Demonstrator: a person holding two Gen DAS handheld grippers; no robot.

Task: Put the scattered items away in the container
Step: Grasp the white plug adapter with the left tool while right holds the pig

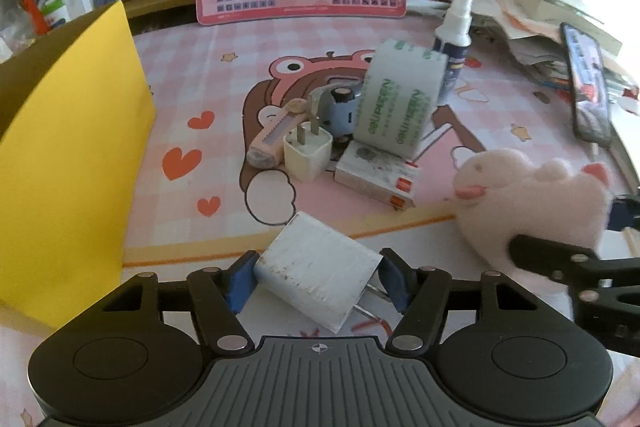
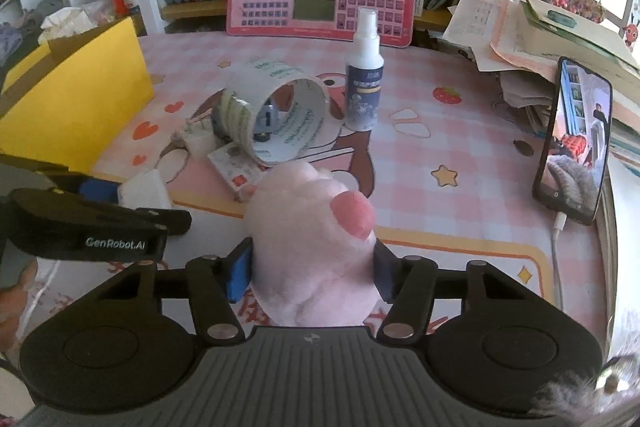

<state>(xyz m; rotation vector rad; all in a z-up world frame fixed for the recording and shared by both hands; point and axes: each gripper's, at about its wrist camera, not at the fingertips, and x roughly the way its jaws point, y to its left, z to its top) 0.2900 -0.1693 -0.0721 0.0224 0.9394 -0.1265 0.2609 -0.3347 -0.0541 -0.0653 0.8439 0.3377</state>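
White charger block sits between my left jaws; both blue pads touch its sides, so I read it as gripped, low over the worktop. Pink plush toy is squeezed in my right jaws, pads pressed into the fluff on both sides. So two items in hand, neither in the container yet.

Yellow box stands well off to the left of my left jaws, open top; its inside is mostly hidden, so I cannot tell what is already in it.

Still scattered ahead of both jaws, in one clump: small cream plug, pink utility knife, tape roll leaning on a flat white box, a blue gadget behind, spray bottle upright beyond. My judgement: early to mid task, most pieces left.
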